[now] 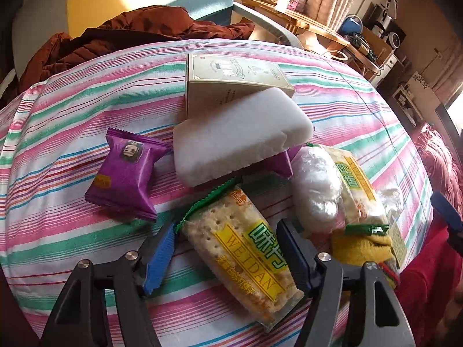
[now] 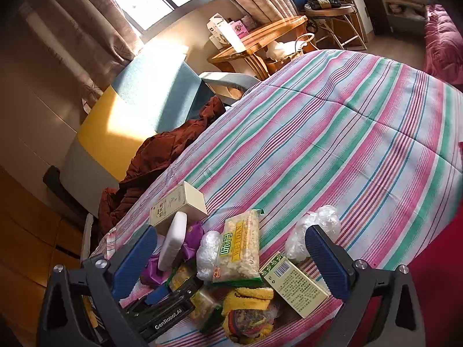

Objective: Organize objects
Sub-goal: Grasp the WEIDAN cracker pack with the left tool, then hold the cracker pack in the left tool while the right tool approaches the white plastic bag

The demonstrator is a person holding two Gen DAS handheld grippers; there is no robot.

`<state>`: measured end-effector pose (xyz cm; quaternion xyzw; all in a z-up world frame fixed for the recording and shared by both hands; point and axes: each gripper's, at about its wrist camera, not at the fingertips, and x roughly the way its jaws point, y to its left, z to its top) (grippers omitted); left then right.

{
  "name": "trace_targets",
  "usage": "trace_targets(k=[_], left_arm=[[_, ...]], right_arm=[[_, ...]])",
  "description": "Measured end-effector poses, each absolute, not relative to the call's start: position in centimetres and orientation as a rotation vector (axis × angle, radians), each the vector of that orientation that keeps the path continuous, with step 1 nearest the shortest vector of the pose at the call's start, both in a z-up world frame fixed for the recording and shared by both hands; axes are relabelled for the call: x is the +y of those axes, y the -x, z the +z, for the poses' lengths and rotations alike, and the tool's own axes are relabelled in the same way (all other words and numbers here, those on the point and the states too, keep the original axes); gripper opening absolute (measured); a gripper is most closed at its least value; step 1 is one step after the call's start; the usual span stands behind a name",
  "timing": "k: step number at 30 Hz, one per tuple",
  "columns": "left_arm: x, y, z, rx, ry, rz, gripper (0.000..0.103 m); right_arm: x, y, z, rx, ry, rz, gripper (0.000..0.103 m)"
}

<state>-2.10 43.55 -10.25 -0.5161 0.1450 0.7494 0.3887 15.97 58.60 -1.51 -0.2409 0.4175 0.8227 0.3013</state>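
A cracker packet [image 1: 243, 257] is lying on the striped bed [image 1: 72, 121], being straddled by the open left tool [image 1: 228, 248] without being gripped. The right tool [image 2: 228, 257] is being held wide, empty.

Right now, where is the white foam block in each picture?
Left wrist view: the white foam block sits in the middle, leaning on the beige box.
Right wrist view: the block is lower left, standing on edge just right of the claw's left finger.
Shared landmark: the beige box right behind it.
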Motion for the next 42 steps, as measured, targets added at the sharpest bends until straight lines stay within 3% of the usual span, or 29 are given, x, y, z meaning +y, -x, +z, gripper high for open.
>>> trace_targets(k=[12, 17, 21, 27, 30, 34, 39, 41, 42], left_arm=[[33.2, -0.6, -9.4, 0.435, 1.179, 1.844, 0.067], [31.3, -0.3, -9.3, 0.405, 1.172, 1.83, 0.067], [31.5, -0.2, -9.5, 0.391, 1.167, 1.831, 0.067], [31.5, -0.2, -9.5, 0.379, 1.157, 1.836, 0.067], [31.2, -0.3, -9.5, 0.376, 1.156, 1.836, 0.067], [31.1, -0.4, -9.5, 0.375, 1.152, 1.841, 0.067], [30.9, -0.5, -9.5, 0.372, 1.147, 1.843, 0.067], [30.9, -0.5, -9.6, 0.372, 1.141, 1.847, 0.067], [31.0, -0.6, -9.5, 0.376, 1.138, 1.851, 0.067]], right_arm=[[58.8, -15.8, -2.0, 1.127, 0.662, 2.162, 0.103], [59.9, -15.6, -3.1, 1.287, 0.777, 2.182, 0.103], [60.7, -16.5, -2.0, 1.081, 0.94, 2.134, 0.101], [61.0, -16.7, -2.5, 0.772, 1.242, 2.052, 0.076], [61.9, -16.6, -3.2, 0.75, 1.276, 2.014, 0.074], [63.4, -14.7, -4.2, 0.879, 1.279, 1.985, 0.075], [63.9, -11.0, -6.7, 0.759, 1.459, 1.902, 0.073], [64.2, -10.6, -8.3, 0.8, 1.538, 1.872, 0.058], [64.5, -10.7, -8.4, 0.833, 1.532, 1.878, 0.044]])
